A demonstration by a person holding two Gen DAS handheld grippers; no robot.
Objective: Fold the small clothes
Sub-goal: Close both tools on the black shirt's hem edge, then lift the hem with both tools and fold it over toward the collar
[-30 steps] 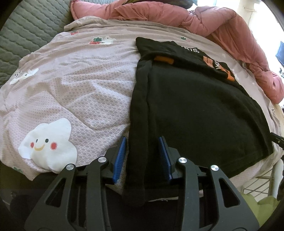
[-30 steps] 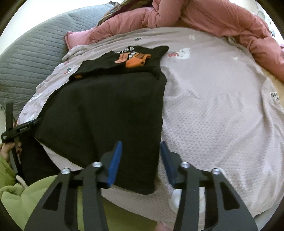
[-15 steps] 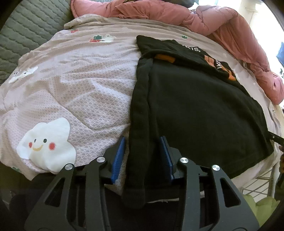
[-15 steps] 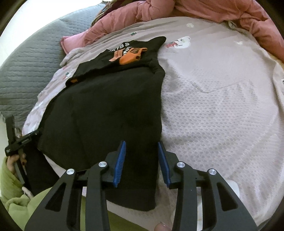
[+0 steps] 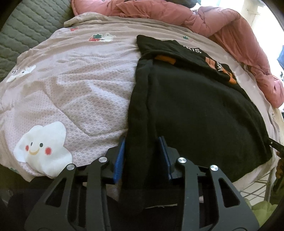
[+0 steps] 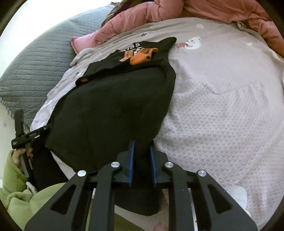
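Note:
A black garment (image 5: 195,106) with an orange print lies flat on a pink patterned bed sheet (image 5: 79,92), its near end hanging over the bed edge. It also shows in the right wrist view (image 6: 110,113). My left gripper (image 5: 142,142) straddles the garment's folded left edge, jaws still apart around the cloth. My right gripper (image 6: 142,144) has its blue pads closed in on the garment's near right corner. The left gripper (image 6: 24,136) shows at the far left of the right wrist view.
A pink quilt (image 5: 177,16) is bunched along the far side of the bed. A grey quilted cover (image 6: 35,67) lies at the far left. A green sleeve (image 6: 16,200) and a wire rack (image 5: 255,184) sit beside the near bed edge.
Both grippers have moved forward onto the garment's near edge. The right jaws have narrowed from wide open to pinching the cloth. The left jaws have narrowed slightly.

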